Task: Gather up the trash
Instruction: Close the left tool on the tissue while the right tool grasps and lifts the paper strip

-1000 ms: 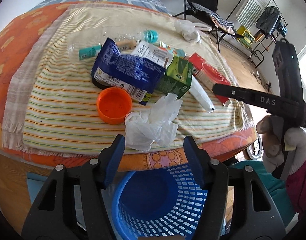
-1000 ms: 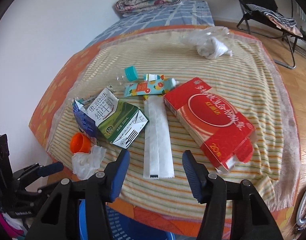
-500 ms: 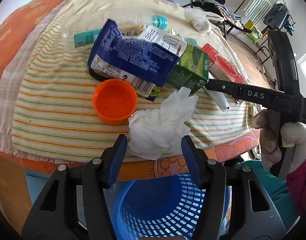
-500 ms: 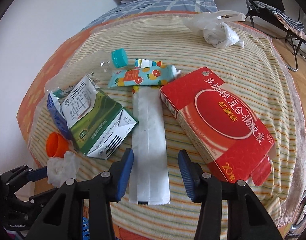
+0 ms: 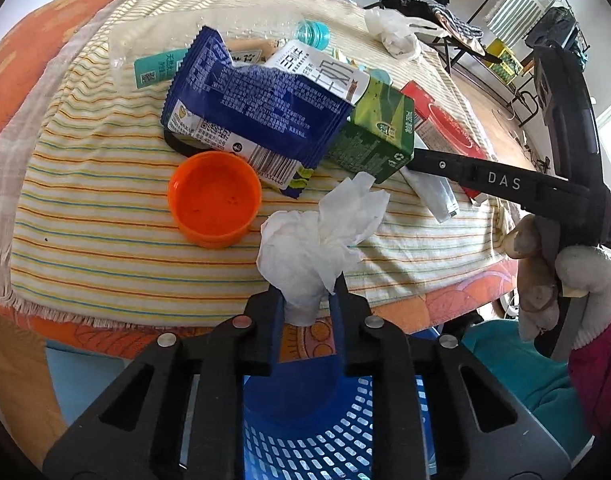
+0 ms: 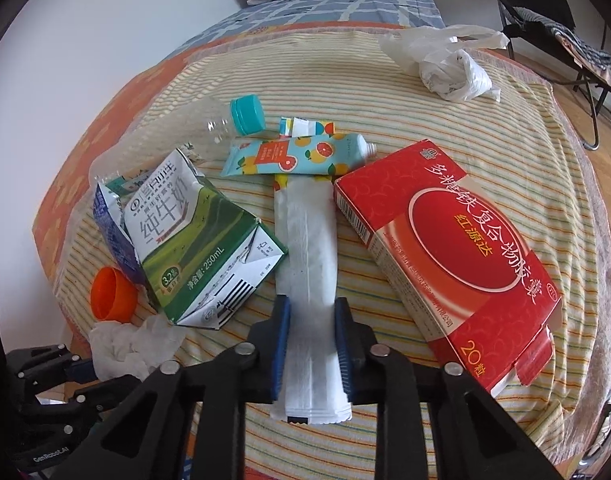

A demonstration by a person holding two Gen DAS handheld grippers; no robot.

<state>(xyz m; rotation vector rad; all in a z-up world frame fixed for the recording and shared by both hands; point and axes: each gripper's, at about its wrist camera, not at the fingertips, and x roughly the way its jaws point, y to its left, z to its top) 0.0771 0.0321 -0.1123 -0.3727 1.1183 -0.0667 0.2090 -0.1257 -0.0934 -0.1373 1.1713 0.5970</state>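
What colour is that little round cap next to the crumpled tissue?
Bright orange cap; the left wrist view shows it best.

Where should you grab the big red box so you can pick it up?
Probably across its narrow width. The red box lies flat and slanted on the striped cloth, too wide for the jaws the long way. Come from above at the near end with the open flap, one finger on each long edge; the right side has free cloth around it.

In the right wrist view, a long sachet is laid mid-frame on the bed, flanked by a milk carton at left and a flat box at right.
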